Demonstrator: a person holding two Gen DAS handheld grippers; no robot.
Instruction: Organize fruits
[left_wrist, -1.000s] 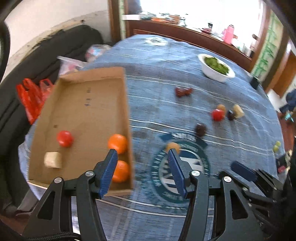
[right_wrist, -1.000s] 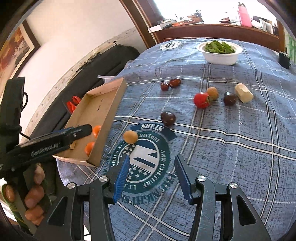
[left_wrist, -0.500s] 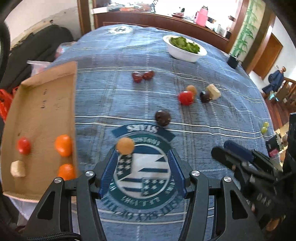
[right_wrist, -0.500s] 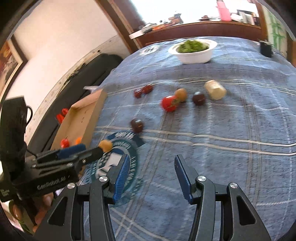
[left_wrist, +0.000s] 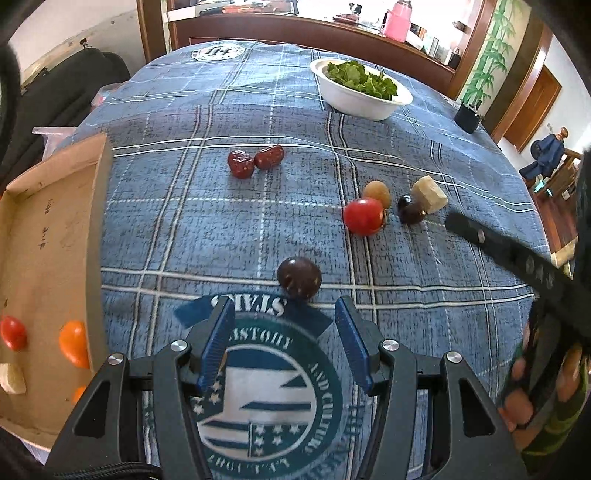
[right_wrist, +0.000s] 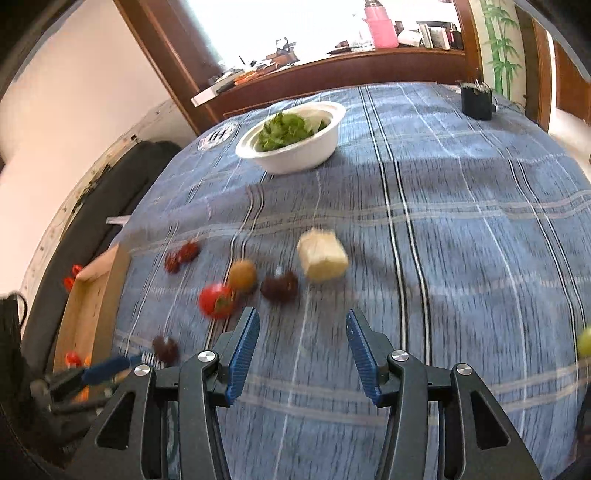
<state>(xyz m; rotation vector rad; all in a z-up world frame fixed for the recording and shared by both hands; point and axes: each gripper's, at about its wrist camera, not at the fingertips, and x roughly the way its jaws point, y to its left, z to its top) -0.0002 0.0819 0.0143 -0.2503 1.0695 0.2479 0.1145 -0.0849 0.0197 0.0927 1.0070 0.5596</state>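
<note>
- Lying loose on the blue plaid tabletop (left_wrist: 424, 332) are the fruits: a dark round fruit (left_wrist: 299, 277) nearest the left gripper, then a red tomato (left_wrist: 364, 216) touching a tan round fruit (left_wrist: 377, 193), a small dark fruit (left_wrist: 410, 211) and a pale chunk (left_wrist: 429, 194) beside it.
- Two red dates (left_wrist: 255, 159) sit touching each other, farther back.
- A cardboard tray (left_wrist: 48, 236) at the tabletop's left edge holds a small red tomato (left_wrist: 13, 332), orange fruits (left_wrist: 74, 343) and a pale piece (left_wrist: 11, 378).
- The left gripper (left_wrist: 284, 341) is spread with nothing between its blue pads, just short of the dark round fruit.
- The right gripper (right_wrist: 301, 354) is also spread and empty, its jaws having just narrowed a little; the blurred tomato and small dark fruit lie just ahead.
- A white bowl (left_wrist: 360, 99) of greens stands well back, and a small black box (right_wrist: 476, 100) sits near the far edge.
</note>
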